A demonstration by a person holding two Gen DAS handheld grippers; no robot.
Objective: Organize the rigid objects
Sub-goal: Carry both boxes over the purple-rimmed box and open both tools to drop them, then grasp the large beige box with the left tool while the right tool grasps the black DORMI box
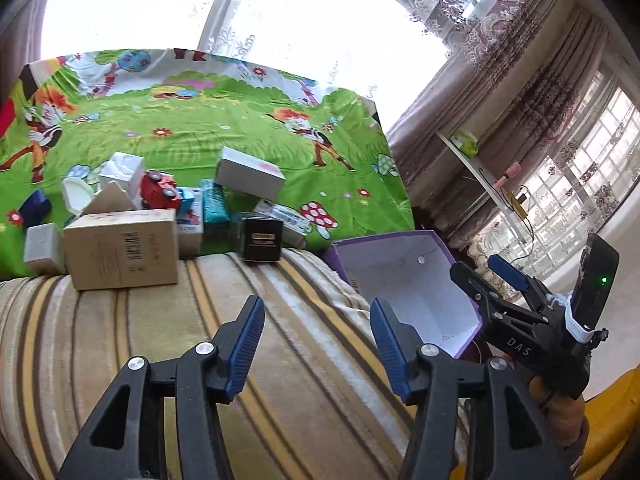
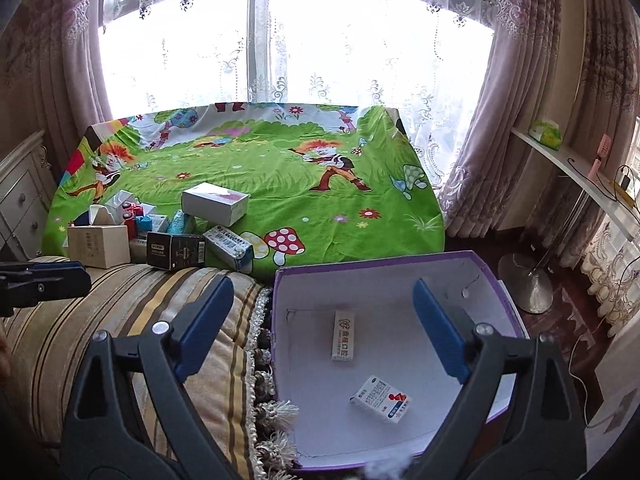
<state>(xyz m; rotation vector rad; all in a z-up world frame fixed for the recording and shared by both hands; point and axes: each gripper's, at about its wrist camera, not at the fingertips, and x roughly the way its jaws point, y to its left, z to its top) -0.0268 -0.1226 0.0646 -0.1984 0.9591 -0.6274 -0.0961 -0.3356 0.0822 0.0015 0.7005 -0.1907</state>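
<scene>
Sunlit lace curtains (image 2: 280, 40) filled the background, and below them a bed under a green cartoon sheet (image 2: 260, 168) met a striped blanket (image 1: 200, 360) in the foreground. We held our left gripper (image 1: 318, 344) over that blanket with its blue pads apart and nothing between them. Our right gripper (image 2: 324, 328) hung over the purple box (image 2: 496, 276), jaws spread wide and empty; in the left wrist view it showed at the right edge of the frame.

Inside the box, on its white floor, lay two small cartons, apart from each other: a slim white one (image 2: 343, 336) near the centre of the frame and a white one with blue and red print (image 2: 382, 399) lower down.

Further out, at centre left of the frame, the remaining items sat heaped where blanket met sheet: a tan carton with a barcode (image 1: 122, 248), a black box (image 1: 262, 238), a teal carton (image 1: 215, 208), a red toy car (image 1: 160, 191) and a white box (image 1: 250, 174) tilted on top of the heap. A grey block (image 1: 42, 248) stood just left of the tan carton.
</scene>
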